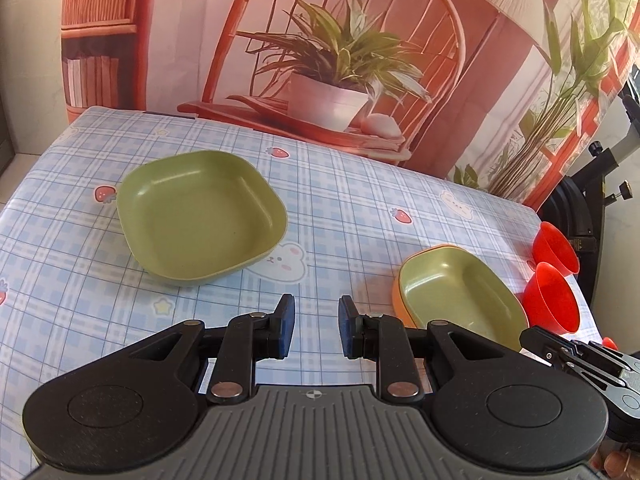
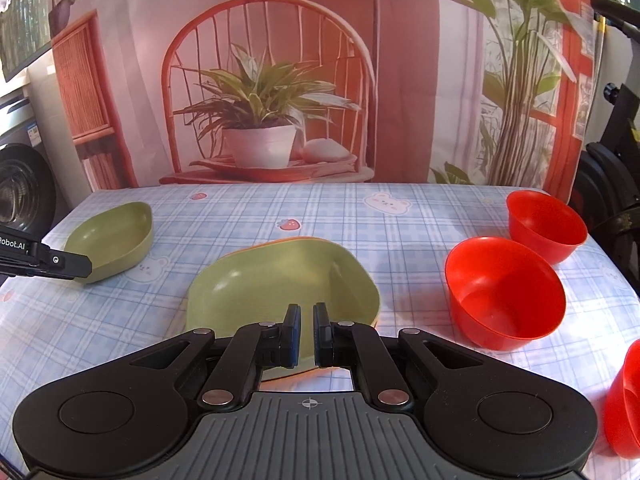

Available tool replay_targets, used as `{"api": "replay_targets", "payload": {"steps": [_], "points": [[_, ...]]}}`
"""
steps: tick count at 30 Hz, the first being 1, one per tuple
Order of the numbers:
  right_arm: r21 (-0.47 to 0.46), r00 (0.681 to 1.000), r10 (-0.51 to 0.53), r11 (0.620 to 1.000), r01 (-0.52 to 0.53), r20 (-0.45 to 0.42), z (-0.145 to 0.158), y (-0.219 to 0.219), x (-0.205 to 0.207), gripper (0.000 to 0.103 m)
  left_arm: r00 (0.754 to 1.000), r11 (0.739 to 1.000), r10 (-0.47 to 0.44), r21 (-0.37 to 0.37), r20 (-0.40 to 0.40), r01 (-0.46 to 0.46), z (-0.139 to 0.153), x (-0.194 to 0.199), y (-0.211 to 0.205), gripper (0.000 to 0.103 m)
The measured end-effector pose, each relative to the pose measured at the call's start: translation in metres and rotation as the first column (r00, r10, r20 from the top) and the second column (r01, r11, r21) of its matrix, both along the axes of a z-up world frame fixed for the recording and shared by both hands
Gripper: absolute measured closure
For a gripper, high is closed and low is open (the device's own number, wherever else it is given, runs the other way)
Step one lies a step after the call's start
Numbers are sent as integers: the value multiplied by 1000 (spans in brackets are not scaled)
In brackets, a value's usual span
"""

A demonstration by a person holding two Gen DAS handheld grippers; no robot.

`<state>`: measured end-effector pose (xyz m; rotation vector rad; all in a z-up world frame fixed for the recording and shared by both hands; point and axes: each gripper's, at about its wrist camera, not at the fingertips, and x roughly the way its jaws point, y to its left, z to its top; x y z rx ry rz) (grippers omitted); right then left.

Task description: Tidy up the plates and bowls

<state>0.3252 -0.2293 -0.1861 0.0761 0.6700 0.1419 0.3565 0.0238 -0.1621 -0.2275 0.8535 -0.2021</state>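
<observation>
A green square plate (image 1: pixel 200 216) lies alone on the checked tablecloth; it also shows at the left of the right wrist view (image 2: pixel 112 240). A second green plate (image 1: pixel 460 296) (image 2: pixel 280 288) sits stacked on an orange plate (image 1: pixel 400 292) whose rim shows underneath. My left gripper (image 1: pixel 316 328) is open and empty above the cloth, between the two plates. My right gripper (image 2: pixel 306 334) stands over the near rim of the stacked green plate with its jaws almost closed; whether they pinch the rim is hidden. Red bowls (image 2: pixel 504 292) (image 2: pixel 546 226) stand to the right.
A third red bowl (image 2: pixel 624 400) sits at the right edge. Two red bowls also show in the left wrist view (image 1: pixel 554 300). A printed backdrop of a chair and plant hangs behind the table's far edge (image 2: pixel 320 186). An exercise bike (image 2: pixel 612 152) stands to the right.
</observation>
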Motion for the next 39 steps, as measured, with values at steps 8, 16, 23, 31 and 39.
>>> {"api": "replay_targets", "payload": {"steps": [8, 16, 23, 31, 39], "points": [[-40, 999, 32, 999, -33, -42, -14, 15, -1, 97, 1000, 1000, 0, -12, 10, 0, -2, -11, 4, 79], [-38, 998, 31, 999, -33, -55, -13, 18, -1, 97, 1000, 1000, 14, -15, 14, -14, 0, -13, 15, 79], [-28, 992, 125, 992, -125, 14, 20, 45, 29, 94, 995, 998, 45, 29, 87, -48, 28, 4, 47, 79], [21, 976, 210, 977, -211, 62, 38, 98, 83, 93, 986, 986, 101, 121, 134, -117, 52, 38, 96, 78], [72, 962, 272, 960, -270, -16, 16, 152, 131, 92, 975, 971, 195, 116, 104, -207, 25, 71, 131, 68]]}}
